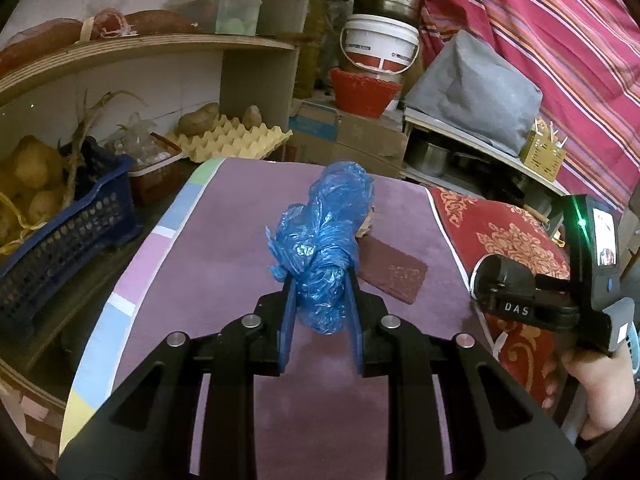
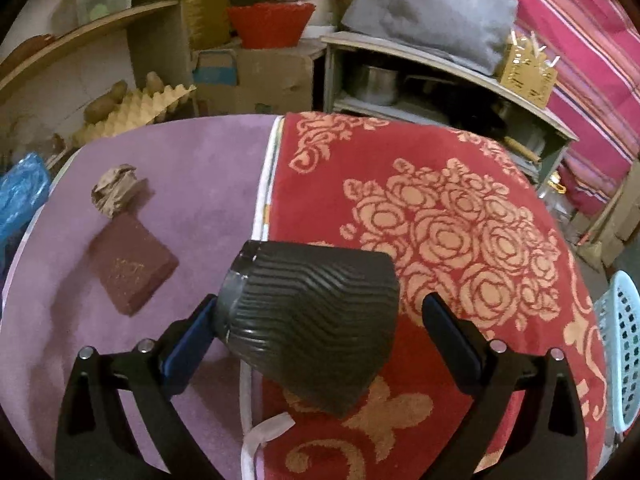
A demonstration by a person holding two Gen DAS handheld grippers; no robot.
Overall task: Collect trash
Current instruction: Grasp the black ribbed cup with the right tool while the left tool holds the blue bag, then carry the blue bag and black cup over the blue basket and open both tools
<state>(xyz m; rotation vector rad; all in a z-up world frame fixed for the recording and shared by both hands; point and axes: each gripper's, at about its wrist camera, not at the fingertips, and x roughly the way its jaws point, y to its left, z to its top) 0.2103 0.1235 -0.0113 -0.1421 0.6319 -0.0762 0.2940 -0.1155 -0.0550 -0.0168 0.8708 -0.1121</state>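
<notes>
My left gripper [image 1: 320,276] is shut on a crumpled blue plastic bag [image 1: 324,236] and holds it above the purple mat [image 1: 224,232]; the bag's edge shows in the right wrist view [image 2: 20,196]. A crumpled brown paper ball [image 2: 116,190] and a dark red box [image 2: 132,264] lie on the purple mat [image 2: 192,184]. My right gripper [image 2: 320,316] is open around a black ribbed cup [image 2: 312,320] lying on its side; the left pad touches it, the right pad stands apart. The right gripper body [image 1: 552,288] shows in the left wrist view.
A red rose-patterned rug [image 2: 460,220] lies right of the mat. A light blue perforated basket [image 2: 624,352] is at the far right. Shelves with a blue crate [image 1: 68,228], egg tray [image 1: 236,136], boxes, a red basket [image 1: 364,92] and pots stand behind.
</notes>
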